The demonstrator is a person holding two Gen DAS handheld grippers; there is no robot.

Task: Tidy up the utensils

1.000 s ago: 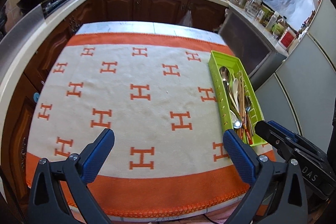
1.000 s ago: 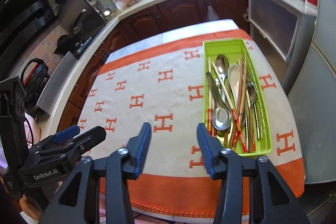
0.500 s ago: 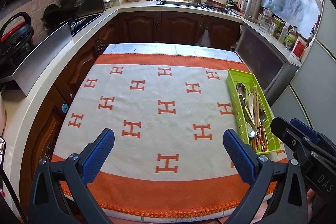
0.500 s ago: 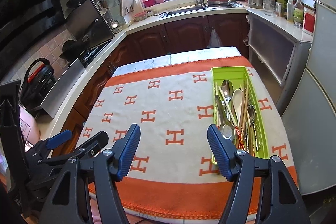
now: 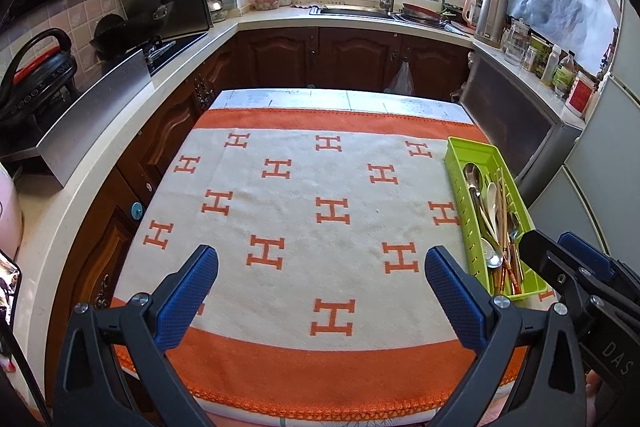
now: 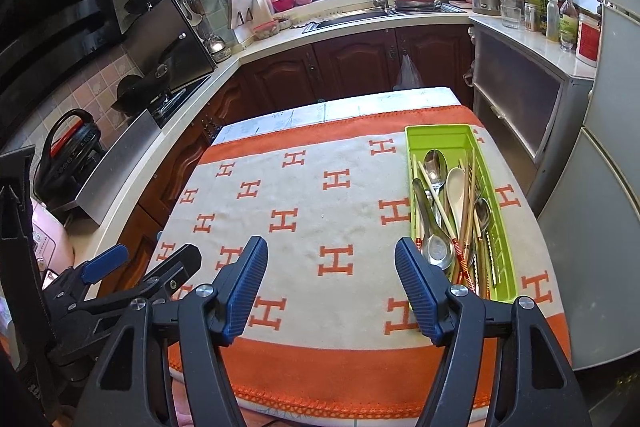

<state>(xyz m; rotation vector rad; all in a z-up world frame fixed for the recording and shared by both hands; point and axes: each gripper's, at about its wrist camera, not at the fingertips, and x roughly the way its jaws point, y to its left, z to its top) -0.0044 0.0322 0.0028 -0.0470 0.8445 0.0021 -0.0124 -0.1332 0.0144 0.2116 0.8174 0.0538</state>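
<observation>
A lime-green slotted tray lies along the right side of the cloth-covered table. It holds metal spoons, a white spoon and several chopsticks, all lying lengthwise. The left wrist view shows the same tray at the right. My right gripper hovers open above the table's near edge, just left of the tray's near end, with nothing between its blue pads. My left gripper is open wide and empty over the near middle of the cloth. Each gripper shows in the other's view: right gripper, left gripper.
The table carries a white cloth with orange H marks and an orange border. Dark wood cabinets and a pale counter wrap around the left and far sides, with a stove and a sink. A grey fridge stands close to the table's right edge.
Both grippers have drawn back and risen, so the table looks farther and more of the kitchen shows. The right gripper's jaws stand wider than a second ago.
</observation>
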